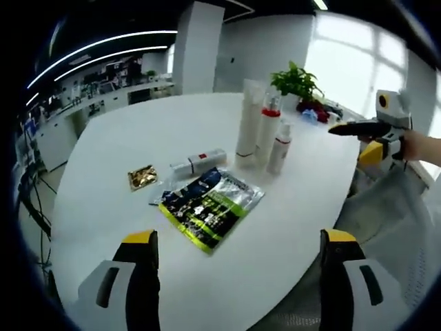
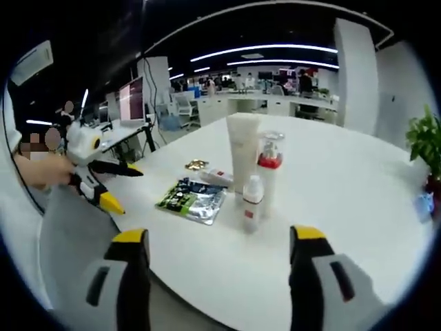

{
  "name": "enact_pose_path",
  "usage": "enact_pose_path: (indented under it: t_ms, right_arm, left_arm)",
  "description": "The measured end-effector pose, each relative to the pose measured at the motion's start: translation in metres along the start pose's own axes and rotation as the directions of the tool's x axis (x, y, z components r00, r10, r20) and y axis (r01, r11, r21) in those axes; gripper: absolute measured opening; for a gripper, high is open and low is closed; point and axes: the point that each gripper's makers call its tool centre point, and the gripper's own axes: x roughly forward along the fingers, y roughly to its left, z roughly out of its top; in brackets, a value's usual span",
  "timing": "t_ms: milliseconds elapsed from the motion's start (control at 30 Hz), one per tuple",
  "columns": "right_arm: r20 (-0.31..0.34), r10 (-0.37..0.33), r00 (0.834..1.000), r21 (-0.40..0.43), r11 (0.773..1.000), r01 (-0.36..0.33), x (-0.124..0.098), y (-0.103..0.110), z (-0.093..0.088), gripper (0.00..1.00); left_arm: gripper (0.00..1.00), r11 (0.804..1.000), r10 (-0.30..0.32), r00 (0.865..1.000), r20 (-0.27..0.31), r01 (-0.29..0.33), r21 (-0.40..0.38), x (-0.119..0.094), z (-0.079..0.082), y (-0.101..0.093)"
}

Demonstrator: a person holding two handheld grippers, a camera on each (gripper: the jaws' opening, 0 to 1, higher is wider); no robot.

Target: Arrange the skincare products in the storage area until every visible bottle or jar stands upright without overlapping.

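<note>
Three skincare containers stand upright in a tight group on the white table (image 1: 131, 124): a tall white tube (image 1: 248, 117), a bottle with a red collar and clear cap (image 1: 267, 132), and a small white bottle (image 1: 279, 148). A white tube with a red label (image 1: 198, 164) lies flat beside them. Close to it lie a gold sachet (image 1: 142, 177) and a dark green foil packet (image 1: 212, 203). My left gripper (image 1: 241, 276) is open, low over the near table edge. My right gripper (image 2: 220, 269) is also open, facing the small bottle (image 2: 252, 203), tall tube (image 2: 242, 155) and red-collared bottle (image 2: 269, 169).
A potted plant (image 1: 296, 81) with coloured items at its base stands behind the bottles. In the right gripper view a hand (image 2: 48, 169) holds the left gripper (image 2: 127, 188) off the table's left edge. Desks and monitors fill the office behind.
</note>
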Motion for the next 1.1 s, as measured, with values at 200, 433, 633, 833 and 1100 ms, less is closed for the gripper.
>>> enact_pose_path:
  t_ms: [200, 433, 633, 833, 1100]
  right_arm:
    - [0.004, 0.0, 1.0, 0.021, 1.0, 0.0, -0.006, 0.002, -0.004, 0.87]
    - [0.006, -0.01, 1.0, 0.029, 1.0, 0.01, -0.01, 0.0, -0.006, 0.88]
    - [0.011, -0.023, 1.0, 0.037, 0.999, 0.022, -0.012, -0.004, -0.007, 0.89]
    - [0.016, -0.031, 0.999, 0.045, 0.999, 0.031, -0.011, -0.008, -0.006, 0.93]
    - [0.007, -0.029, 1.0, 0.078, 0.997, 0.028, -0.002, -0.013, -0.008, 0.96]
  left_arm:
    - [0.97, 1.0, 0.006, 1.0, -0.002, -0.006, -0.011, -0.005, -0.002, -0.003]
    - [0.97, 1.0, 0.023, 1.0, -0.01, -0.023, -0.013, -0.006, -0.005, -0.003]
    - [0.97, 1.0, 0.022, 1.0, -0.012, -0.022, -0.003, -0.005, -0.002, -0.002]
    - [0.97, 1.0, 0.013, 1.0, -0.012, -0.013, 0.012, 0.0, 0.005, 0.002]
    - [0.96, 1.0, 0.005, 1.0, -0.021, -0.004, 0.025, 0.009, 0.011, 0.014]
